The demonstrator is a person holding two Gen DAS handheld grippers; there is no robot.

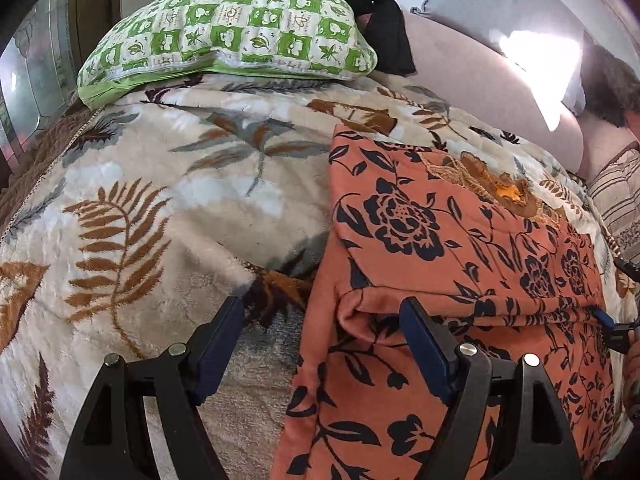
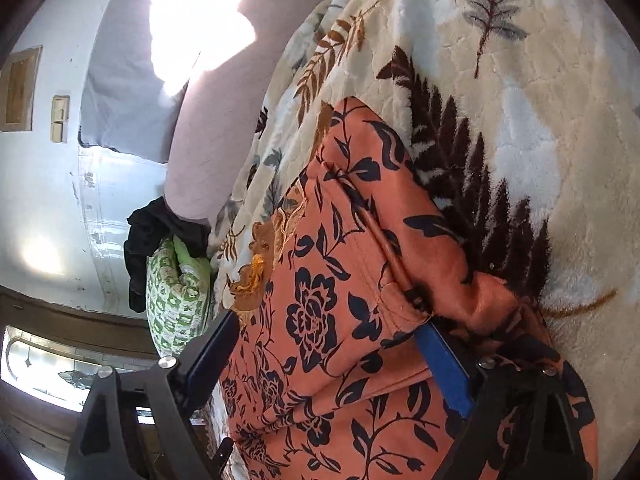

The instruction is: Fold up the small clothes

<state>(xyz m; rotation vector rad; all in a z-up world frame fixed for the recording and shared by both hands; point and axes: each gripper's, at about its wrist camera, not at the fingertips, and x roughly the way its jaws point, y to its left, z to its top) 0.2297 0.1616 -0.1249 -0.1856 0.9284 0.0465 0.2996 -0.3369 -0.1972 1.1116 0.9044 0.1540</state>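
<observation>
Left wrist view showed, at upper left of the frame, a green-and-white checked quilted pillow [image 1: 224,28] with a black crumpled cloth [image 1: 380,12] heaped behind it, both resting on a cream plush blanket printed with brown and grey fern leaves [image 1: 160,184]. Further right lay the task's piece, an orange garment with a dark navy flower print [image 1: 460,248], spread on the blanket from the frame's middle to its lower right, its long axis running from the far embroidered neckline toward the camera. A folded edge crossed it from side to side at lower right. The left gripper [image 1: 320,312] stood with jaws spread wide: the left finger rested over bare blanket, the right finger lay on the garment at the fold, so the cloth's left border sat between them, pinched by nothing. At the far right edge the tip of the right gripper [image 1: 608,324] met the same fold line. Right wrist view showed that gripper [image 2: 328,336] also spread, its left finger off the cloth's edge and its right finger tucked under a raised fold of the garment [image 2: 360,280]. Both grippers were about equally near the fold, one at each end. No containers were in view.
</observation>
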